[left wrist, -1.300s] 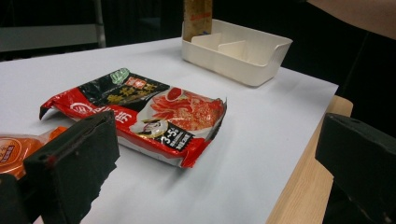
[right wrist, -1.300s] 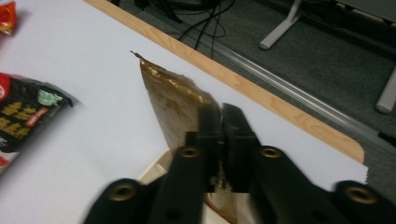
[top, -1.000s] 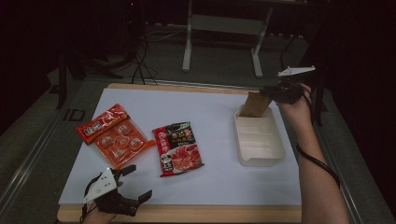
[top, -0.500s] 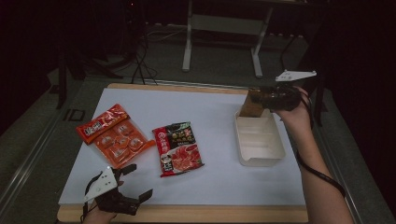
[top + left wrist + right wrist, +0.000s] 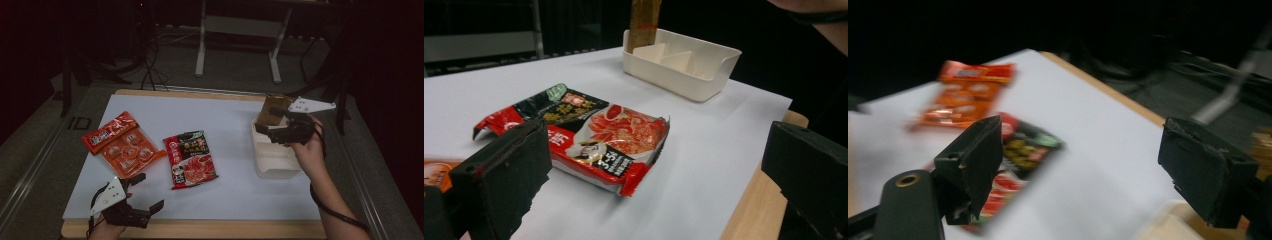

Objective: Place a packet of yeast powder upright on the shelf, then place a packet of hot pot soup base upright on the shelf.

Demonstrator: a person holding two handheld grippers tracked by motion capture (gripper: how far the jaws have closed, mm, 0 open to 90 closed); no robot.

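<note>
Right gripper [image 5: 272, 129] has pulled back from brown upright packet [image 5: 271, 111], now over cream divided plastic tray [image 5: 272, 162]; fingers just been opening, released, nothing between. Left gripper [image 5: 145, 192] unmoved at table's [image 5: 235, 190] near edge, 7 o'clock, fingers spread wide, empty. Brown packet stands upright in tray's far compartment, 2 o'clock, apart from fingers. Open white sheet between tray and red-black printed food pouch [image 5: 190, 159] at centre. Orange blister pack [image 5: 122, 144] at 9 o'clock, near left edge.
</note>
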